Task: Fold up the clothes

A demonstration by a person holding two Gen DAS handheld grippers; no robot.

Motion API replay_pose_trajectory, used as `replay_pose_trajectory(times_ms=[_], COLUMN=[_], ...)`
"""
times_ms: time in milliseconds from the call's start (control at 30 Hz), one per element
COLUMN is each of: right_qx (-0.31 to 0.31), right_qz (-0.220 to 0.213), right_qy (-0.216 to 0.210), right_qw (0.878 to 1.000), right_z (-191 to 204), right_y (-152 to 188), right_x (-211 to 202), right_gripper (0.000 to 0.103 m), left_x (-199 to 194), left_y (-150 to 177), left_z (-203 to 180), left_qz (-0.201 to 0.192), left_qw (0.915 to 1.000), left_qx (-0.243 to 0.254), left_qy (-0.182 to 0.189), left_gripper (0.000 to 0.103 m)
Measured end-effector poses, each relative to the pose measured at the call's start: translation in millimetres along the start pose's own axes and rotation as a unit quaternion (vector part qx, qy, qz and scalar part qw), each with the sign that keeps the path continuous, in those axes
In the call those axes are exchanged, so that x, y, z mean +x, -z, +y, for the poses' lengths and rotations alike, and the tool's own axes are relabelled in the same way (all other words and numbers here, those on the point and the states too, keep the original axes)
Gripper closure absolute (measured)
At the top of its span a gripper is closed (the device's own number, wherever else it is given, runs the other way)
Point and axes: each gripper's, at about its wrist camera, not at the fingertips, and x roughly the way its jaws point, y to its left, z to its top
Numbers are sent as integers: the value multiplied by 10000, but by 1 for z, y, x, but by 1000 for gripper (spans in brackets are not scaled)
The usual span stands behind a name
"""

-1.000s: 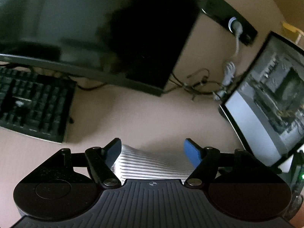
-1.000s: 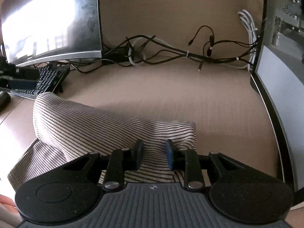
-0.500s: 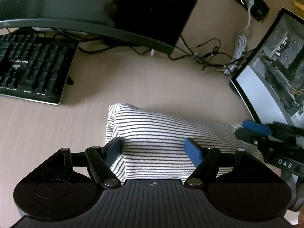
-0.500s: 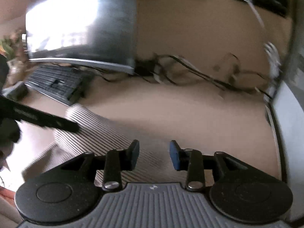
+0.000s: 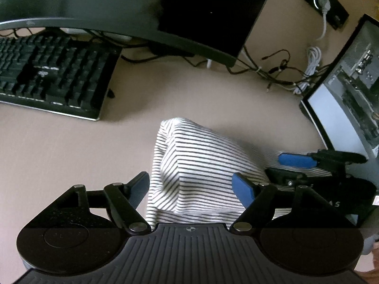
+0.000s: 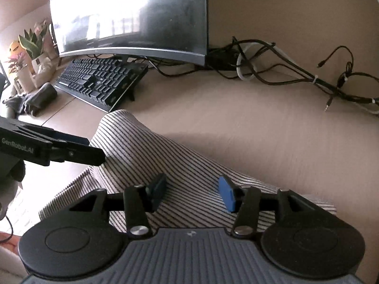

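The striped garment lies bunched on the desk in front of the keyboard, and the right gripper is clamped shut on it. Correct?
Not quite. The right gripper is open: in the right wrist view its jaws have just been opening, and they stand apart over the striped garment, gripping nothing. The garment does lie bunched on the desk, in front of the keyboard.

Garment (image 5: 203, 163): white with thin dark stripes, running all across the fold.
Left gripper (image 5: 191, 187): black body, blue pads.
Right gripper (image 6: 191, 193): black arms, one blue pad showing bright, grey ribbed housing.
Desk (image 6: 248, 118): plain pale beige.
Keyboard (image 5: 49, 75): black keys, light trim along the edge.
Monitor (image 6: 128, 14): dark screen, glaring white reflection.
Cables (image 6: 296, 75): black, a few white.
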Motion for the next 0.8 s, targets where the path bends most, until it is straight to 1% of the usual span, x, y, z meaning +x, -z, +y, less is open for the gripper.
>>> replay_pose_trajectory(times_ms=[67,100,167,200,233,300,367,400,433,467,567,600,633,667,700,733,767,800], right_qx=[-50,-37,37,128,197,202,115,83,85,104,55,18,-48,-123,-197,-330,-478,-570], right_qz=[-31,-68,-144,-168,-171,-135,-34,30,77,126,270,318,313,296,278,214,139,62], right_qy=[-33,-128,-385,-586,-758,-958,-1069,-1105,-1099,-1120,-1385,-1493,-1551,-1596,-1641,-1581,-1494,-1467], right_qw=[10000,9999,9991,9981,9968,9951,9942,9938,9939,9936,9900,9883,9874,9867,9859,9866,9875,9875], right_z=[1,-1,-5,-8,-10,-12,-11,-11,-11,-11,-8,-6,0,6,12,19,27,34], right_y=[-4,-7,-14,-19,-23,-29,-33,-36,-38,-41,-45,-46,-46,-46,-46,-46,-45,-44], right_x=[-2,-4,-6,-4,-1,10,25,35,43,49,61,63,61,58,54,47,39,29], right_gripper=[53,53,40,28,27,27,26,23,19,19,20,28,46,55,62,69,72,79], left_x=[1,1,4,4,4,1,-6,-11,-16,-21,-34,-37,-39,-42,-45,-47,-50,-52], left_y=[1,2,3,4,5,7,9,9,10,12,16,18,18,17,16,14,12,9], left_z=[2,4,6,7,8,12,18,21,26,31,47,54,61,66,71,74,73,73], left_qz=[29,53,96,112,123,113,63,28,-14,-56,-141,-160,-188,-219,-255,-309,-366,-422], left_qw=[10000,9999,9998,9998,9997,9995,9992,9989,9985,9980,9955,9940,9925,9911,9895,9881,9874,9867], left_qx=[-22,-45,-83,-102,-128,-209,-322,-387,-454,-520,-806,-968,-1125,-1256,-1385,-1491,-1538,-1573], left_qy=[-59,-91,-141,-162,-184,-216,-239,-257,-308,-359,-471,-473,-442,-391,-328,-217,-100,13], left_gripper=[22,22,22,22,22,22,21,21,18,14,12,12,12,12,12,12,11,11])
